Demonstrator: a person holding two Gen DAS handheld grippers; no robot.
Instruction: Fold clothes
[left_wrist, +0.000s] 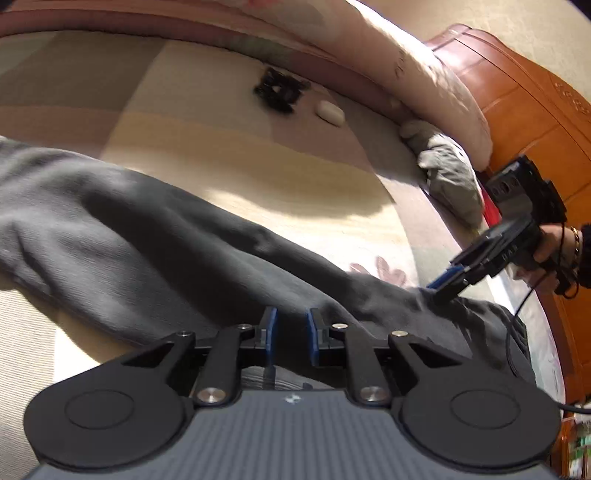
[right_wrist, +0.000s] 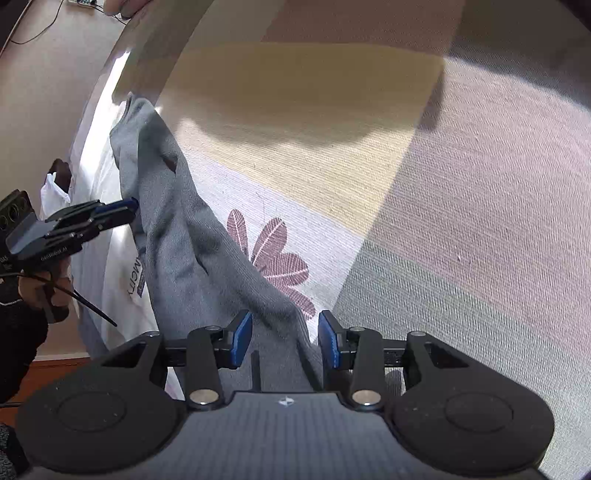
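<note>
Clothes: we see a grey garment (left_wrist: 155, 236) stretched across the patterned bed (right_wrist: 461, 184) under both tools, left tool (left_wrist: 290, 334) and right tool (right_wrist: 285, 341) spread, wooden headboard (left_wrist: 524, 107) beyond.

a bed (left_wrist: 229, 177) spread with a woven cover in blocks of cream, mauve and grey-green, printed with a dark pink leaf motif (right_wrist: 275, 254) just ahead of the right gripper. hard sunlight falls in a bright band across the cover ahead of both grippers. beyond the left gripper, a pale pink quilt (left_wrist: 417, 77) is heaped along the far edge, against a carved orange-brown wooden headboard (left_wrist: 524, 99). left of the right gripper, a tan floor (right_wrist: 40, 85) with a cable.
</note>
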